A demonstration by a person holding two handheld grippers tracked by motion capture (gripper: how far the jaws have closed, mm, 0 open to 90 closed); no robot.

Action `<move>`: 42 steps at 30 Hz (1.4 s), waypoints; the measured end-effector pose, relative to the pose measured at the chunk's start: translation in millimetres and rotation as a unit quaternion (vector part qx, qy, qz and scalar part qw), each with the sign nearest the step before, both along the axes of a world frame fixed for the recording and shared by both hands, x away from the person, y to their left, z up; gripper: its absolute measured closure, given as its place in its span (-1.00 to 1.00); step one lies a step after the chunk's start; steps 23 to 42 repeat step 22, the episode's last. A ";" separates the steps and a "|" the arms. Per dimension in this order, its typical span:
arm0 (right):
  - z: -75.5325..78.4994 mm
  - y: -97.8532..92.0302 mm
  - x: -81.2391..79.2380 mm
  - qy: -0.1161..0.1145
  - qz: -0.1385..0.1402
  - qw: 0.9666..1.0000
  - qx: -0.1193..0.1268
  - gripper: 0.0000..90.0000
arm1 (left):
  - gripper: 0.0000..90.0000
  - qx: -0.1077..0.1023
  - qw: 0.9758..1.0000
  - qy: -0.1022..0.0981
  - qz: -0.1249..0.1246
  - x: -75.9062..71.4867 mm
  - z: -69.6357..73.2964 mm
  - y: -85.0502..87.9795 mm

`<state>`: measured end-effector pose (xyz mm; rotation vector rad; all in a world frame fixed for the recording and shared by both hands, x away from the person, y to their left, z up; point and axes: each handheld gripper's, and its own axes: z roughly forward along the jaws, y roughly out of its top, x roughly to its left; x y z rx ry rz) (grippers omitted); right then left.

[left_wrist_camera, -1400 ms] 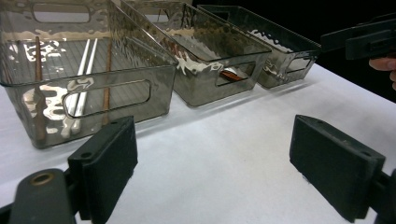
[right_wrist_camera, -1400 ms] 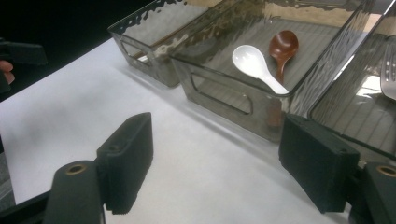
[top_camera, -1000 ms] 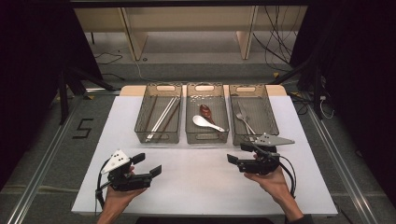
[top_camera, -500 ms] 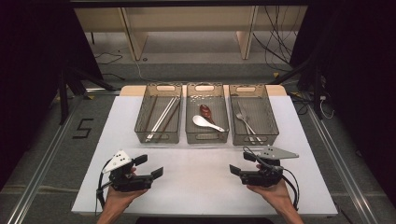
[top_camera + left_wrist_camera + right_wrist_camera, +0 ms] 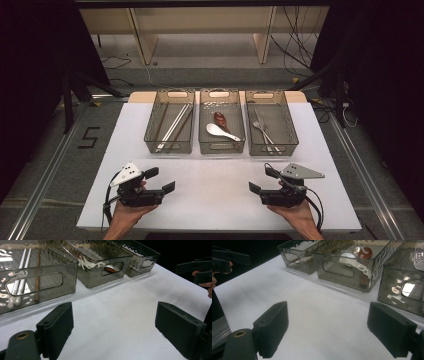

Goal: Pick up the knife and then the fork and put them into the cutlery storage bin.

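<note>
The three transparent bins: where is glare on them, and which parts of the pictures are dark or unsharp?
Left gripper view: bright wavy reflections on the left bin and middle bin; the near jaws are soft. Right gripper view: glare patches on the right bin; the middle one distorts the spoons behind its wall. High view: the white table is evenly lit, the surroundings nearly black.

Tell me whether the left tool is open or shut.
Open: the left tool shows its two black jaws set wide apart over bare white table, holding nothing.

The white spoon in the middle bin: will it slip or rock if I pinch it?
The white spoon looks glazed and glossy, so probably slippery. Its rounded bowl may rock. It lies against the brown spoon, which could shift too.
</note>
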<state>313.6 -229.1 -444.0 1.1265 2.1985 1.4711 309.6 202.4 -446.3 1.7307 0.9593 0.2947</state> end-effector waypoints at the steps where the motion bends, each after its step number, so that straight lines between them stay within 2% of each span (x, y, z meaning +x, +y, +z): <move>1: -0.1 -0.2 -0.5 -0.002 -0.001 1.000 -0.001 -0.60 | -0.68 0.000 1.000 0.000 0.001 0.0 0.0 0.1; 9: -1.7 -2.5 -4.3 -0.007 -0.002 1.000 -0.004 -0.60 | -0.68 0.002 1.000 0.000 -0.004 0.7 0.0 -1.3; 42: -3.1 -2.6 -3.2 -0.009 -0.004 1.000 -0.004 -0.60 | -0.68 0.001 1.000 0.001 -0.003 0.9 -0.3 -1.0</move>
